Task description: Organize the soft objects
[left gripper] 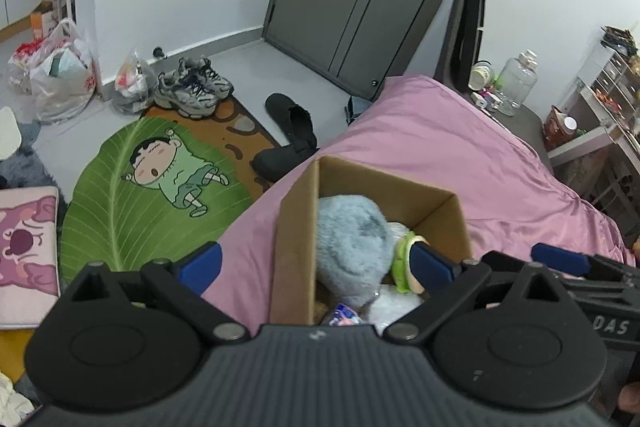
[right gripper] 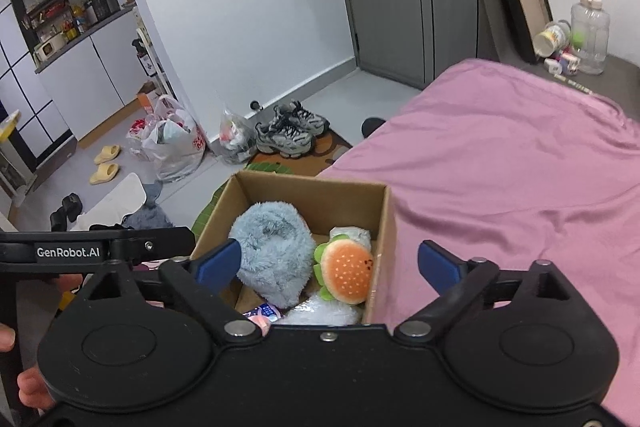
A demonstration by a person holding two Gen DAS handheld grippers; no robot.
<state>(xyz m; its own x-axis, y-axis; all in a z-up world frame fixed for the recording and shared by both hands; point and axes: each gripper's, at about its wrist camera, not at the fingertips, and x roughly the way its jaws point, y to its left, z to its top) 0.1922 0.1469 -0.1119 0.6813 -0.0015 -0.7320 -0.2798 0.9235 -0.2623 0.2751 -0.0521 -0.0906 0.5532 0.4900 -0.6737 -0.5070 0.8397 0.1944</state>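
Observation:
An open cardboard box [left gripper: 296, 239] [right gripper: 382, 227] sits on the pink bed near its corner. Inside lie a fluffy blue plush [left gripper: 352, 247] [right gripper: 272, 251], a burger plush with green trim [right gripper: 346, 271] [left gripper: 406, 259], a white plush [right gripper: 320, 313] and a small printed packet [right gripper: 264, 313]. My left gripper [left gripper: 316, 263] is open and empty, its jaws straddling the box's left wall. My right gripper [right gripper: 330, 261] is open and empty, hovering over the box with one finger at the blue plush and the other outside the right wall.
The pink bedspread [right gripper: 520, 167] spreads to the right. On the floor are a leaf-shaped rug [left gripper: 152, 195], sneakers [left gripper: 192, 89], black slippers [left gripper: 292, 131], plastic bags [left gripper: 64, 79] and a pink cushion [left gripper: 28, 251]. A nightstand holds a clear jug [right gripper: 590, 35].

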